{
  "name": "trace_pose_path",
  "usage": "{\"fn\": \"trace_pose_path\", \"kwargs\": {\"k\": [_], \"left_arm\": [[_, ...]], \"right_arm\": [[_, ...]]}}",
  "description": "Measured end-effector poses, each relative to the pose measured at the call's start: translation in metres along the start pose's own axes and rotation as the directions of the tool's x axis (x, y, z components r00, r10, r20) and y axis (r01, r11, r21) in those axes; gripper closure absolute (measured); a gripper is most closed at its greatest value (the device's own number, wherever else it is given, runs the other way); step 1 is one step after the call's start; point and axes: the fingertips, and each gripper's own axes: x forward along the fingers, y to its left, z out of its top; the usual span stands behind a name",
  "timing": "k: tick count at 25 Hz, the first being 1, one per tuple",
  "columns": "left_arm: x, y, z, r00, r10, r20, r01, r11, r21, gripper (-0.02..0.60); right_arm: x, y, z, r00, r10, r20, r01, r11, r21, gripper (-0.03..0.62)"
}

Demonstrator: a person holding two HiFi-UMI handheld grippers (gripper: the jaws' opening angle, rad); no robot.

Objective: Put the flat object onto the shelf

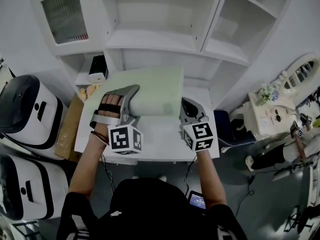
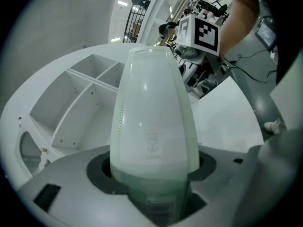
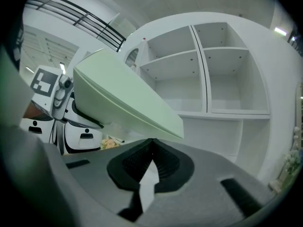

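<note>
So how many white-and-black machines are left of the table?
2. The farther machine stands left of the table; the nearer machine is below it in the head view. Others may be out of frame.

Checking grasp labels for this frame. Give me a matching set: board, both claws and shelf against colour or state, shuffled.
Things:
1. board
2. left claw
3. right claw
4. shelf

States and colours:
A. shut on the board
B. white
C. pale green
D. shut, nothing in it

Pairs: 1-C, 2-A, 3-D, 4-B
</note>
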Motion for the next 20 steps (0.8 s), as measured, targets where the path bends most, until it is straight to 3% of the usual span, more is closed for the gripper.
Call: {"fn": "trace_pose_path", "kwargs": {"k": [14,20], "left_arm": [[-0.008,0.012,0.010,0.998,0.050,0.027,-0.054,0.988,0.143,0.273],[-0.012,0.014,0.016,0.997,0.061,0.037,-0.067,0.983,0.172,0.273]], "right_arm": [[-0.009,0.000,0.020,0.999,-0.031,0.033,0.031,0.999,-0.017,0.608],[-0.014,-0.002,0.025,0.999,-0.032,0.033,0.033,0.999,-0.032,0.608]]}}
